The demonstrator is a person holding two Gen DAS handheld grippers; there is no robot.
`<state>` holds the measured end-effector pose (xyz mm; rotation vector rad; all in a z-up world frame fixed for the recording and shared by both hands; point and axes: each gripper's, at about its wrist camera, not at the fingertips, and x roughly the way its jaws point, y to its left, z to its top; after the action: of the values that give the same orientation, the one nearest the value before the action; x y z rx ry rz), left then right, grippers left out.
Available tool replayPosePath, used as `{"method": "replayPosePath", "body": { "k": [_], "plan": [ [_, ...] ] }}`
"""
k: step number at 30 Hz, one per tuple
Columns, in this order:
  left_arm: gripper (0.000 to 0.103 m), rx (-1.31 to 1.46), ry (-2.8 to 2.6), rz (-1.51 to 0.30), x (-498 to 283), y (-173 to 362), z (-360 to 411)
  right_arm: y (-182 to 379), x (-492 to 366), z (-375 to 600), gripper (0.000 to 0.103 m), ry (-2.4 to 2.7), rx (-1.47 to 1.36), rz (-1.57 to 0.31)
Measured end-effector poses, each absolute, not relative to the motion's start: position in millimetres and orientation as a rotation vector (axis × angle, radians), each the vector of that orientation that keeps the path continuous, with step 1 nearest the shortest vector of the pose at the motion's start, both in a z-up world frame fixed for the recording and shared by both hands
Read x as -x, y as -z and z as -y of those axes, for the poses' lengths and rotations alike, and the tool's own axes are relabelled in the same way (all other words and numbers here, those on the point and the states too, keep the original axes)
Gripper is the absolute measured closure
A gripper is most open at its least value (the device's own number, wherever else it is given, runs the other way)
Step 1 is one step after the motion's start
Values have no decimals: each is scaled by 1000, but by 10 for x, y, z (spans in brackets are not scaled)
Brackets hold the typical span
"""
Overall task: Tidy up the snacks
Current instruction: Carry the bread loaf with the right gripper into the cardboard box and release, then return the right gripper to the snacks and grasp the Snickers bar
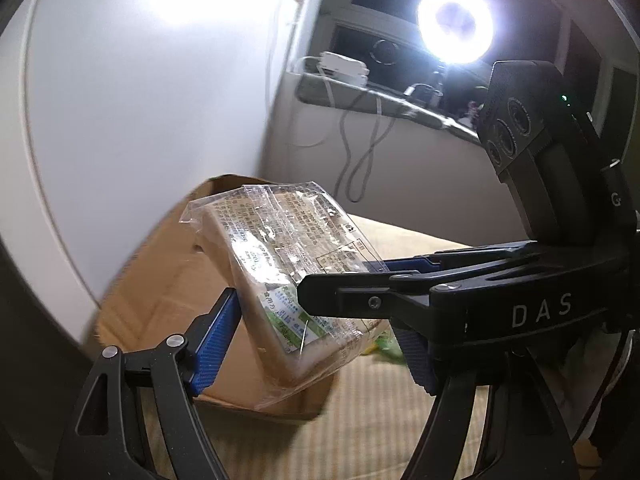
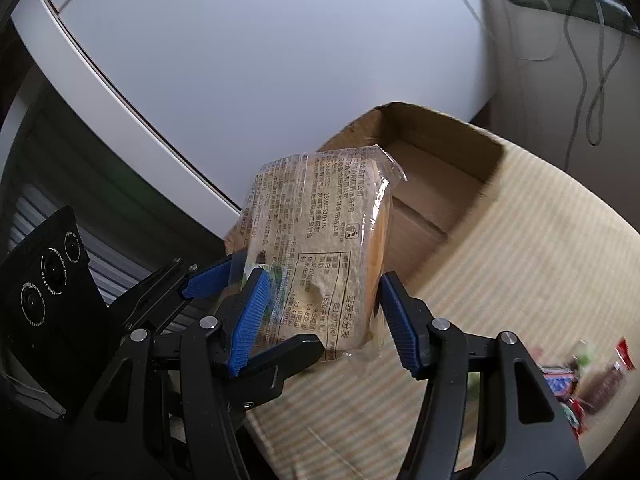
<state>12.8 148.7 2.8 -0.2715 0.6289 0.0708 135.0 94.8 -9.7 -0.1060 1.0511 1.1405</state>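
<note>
Together, both claws clamp one clear-wrapped bread pack (image 1: 288, 264) held over the open cardboard box (image 1: 160, 280): the left claw (image 1: 316, 340) spread wide across it, the right claw (image 2: 320, 312) narrower on its lower end. Only the right wrist view shows loose snack packets (image 2: 588, 380) on the striped worktop (image 2: 520, 260); only the left shows a glaring ring light (image 1: 456, 24).

Bread pack (image 2: 316, 248) before open box (image 2: 436, 184); snacks (image 2: 592, 380) perhaps right.

Bread packet (image 1: 288, 268) over cardboard box (image 1: 168, 280)
</note>
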Motion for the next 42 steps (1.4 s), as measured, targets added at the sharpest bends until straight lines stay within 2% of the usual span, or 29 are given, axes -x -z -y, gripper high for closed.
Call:
{"method": "replayPosePath", "body": {
  "k": [6,10,13,17,20,27,32,36,42],
  "plan": [
    [29,277,-119,-649,-125,78,-1662,192,-1335,-1188,43,-1159,134,-1075],
    [37,259,-150,-676,-161,145,-1706,237,-1342,-1204,43,-1147,151,-1086],
    [37,258,-165,-677,-117,163,-1733,126,-1302,-1109,42,-1125,139,-1066],
    [37,252,-186,-661,-34,123,-1740,59,-1305,-948,34,-1092,149,-1042],
    [37,258,-187,-647,22,86,-1736,6,-1296,-797,34,-1071,159,-1017],
    [35,251,-129,-592,139,27,-1549,-96,-1280,-302,32,-985,191,-943],
    [35,251,-68,-588,175,15,-1333,-137,-1265,290,19,-875,165,-866],
    [35,262,-11,-615,143,72,-1137,-93,-1254,776,18,-768,171,-820],
    [35,273,58,-657,44,195,-857,133,-1244,1285,18,-675,186,-867]
  ]
}}
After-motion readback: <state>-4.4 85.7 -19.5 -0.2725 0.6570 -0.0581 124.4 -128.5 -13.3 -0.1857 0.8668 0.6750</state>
